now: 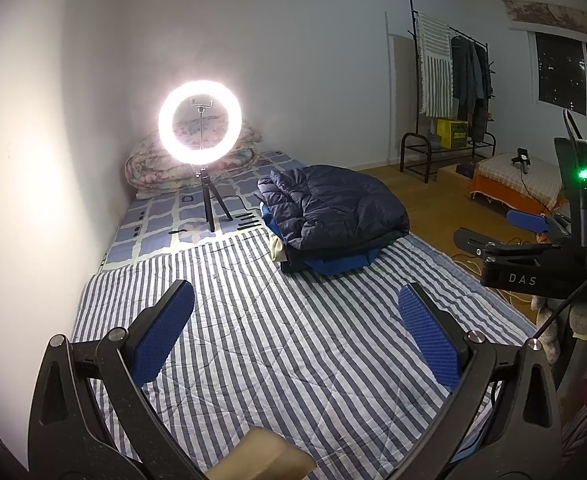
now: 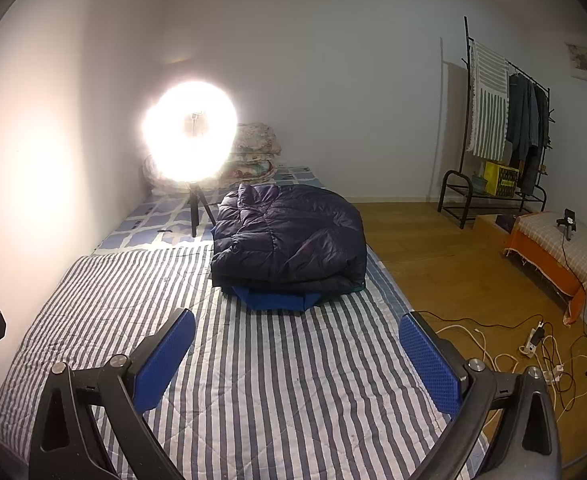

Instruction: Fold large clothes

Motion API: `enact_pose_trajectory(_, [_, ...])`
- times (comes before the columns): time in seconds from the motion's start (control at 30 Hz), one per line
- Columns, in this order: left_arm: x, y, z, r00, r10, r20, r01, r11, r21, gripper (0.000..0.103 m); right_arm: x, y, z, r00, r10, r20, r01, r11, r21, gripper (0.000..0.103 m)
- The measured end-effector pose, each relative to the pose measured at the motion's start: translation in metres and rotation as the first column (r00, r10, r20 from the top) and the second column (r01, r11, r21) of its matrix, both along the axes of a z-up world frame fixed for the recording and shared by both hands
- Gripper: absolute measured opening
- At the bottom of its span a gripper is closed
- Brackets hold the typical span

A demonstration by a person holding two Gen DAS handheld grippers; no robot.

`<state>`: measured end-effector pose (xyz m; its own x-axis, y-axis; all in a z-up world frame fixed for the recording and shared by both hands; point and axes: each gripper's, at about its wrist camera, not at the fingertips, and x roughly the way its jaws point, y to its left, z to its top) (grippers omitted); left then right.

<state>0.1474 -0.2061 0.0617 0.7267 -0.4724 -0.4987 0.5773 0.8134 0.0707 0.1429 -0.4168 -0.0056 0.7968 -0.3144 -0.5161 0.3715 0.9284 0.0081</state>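
A folded dark navy puffer jacket [image 1: 333, 208] lies on top of a small stack of folded clothes, with a blue garment [image 1: 341, 266] under it, on the striped bed cover [image 1: 273, 340]. The stack also shows in the right wrist view [image 2: 289, 240], with the blue garment [image 2: 277, 300] sticking out at its front. My left gripper [image 1: 295, 332] is open and empty, held above the striped cover well short of the stack. My right gripper [image 2: 297, 354] is open and empty too, also short of the stack. The right gripper's body [image 1: 533, 252] shows at the right of the left wrist view.
A lit ring light on a tripod [image 1: 199, 120] stands on the bed behind the stack, with folded floral quilts [image 1: 153, 168] by the wall. A clothes rack [image 2: 501, 128], an orange-draped low table [image 2: 561, 252] and cables with a power strip [image 2: 533, 344] are on the wooden floor at right.
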Motion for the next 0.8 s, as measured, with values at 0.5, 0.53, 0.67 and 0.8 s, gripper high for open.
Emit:
enact_pose_trajectory(0.5, [-0.0039,0.0027,0.0016,1.000,-0.012,0.003,0.012,1.000,0.005,0.103,0.0003,0.0031,-0.0026,1.000,0.004,-0.009,-0.005,1.000,-0.009,0.103])
enact_pose_trajectory(0.53, [-0.0036,0.0022,0.0015,1.000,-0.012,0.005,0.012,1.000,0.007,0.103,0.0003,0.0032,-0.0026,1.000,0.004,-0.009,-0.004,1.000,-0.009,0.103])
enact_pose_trajectory(0.67, [-0.0071,0.0023,0.0003,1.000,-0.017,0.013,0.017,1.000,0.009,0.103,0.0015,0.0038,-0.0035,1.000,0.008,-0.014,-0.008,1.000,-0.010,0.103])
enact_pose_trajectory(0.8, [-0.0080,0.0029,-0.0008,1.000,-0.009,0.027,0.009,1.000,0.008,0.103,0.0023,0.0038,-0.0043,1.000,0.011,-0.019,-0.011,1.000,-0.012,0.103])
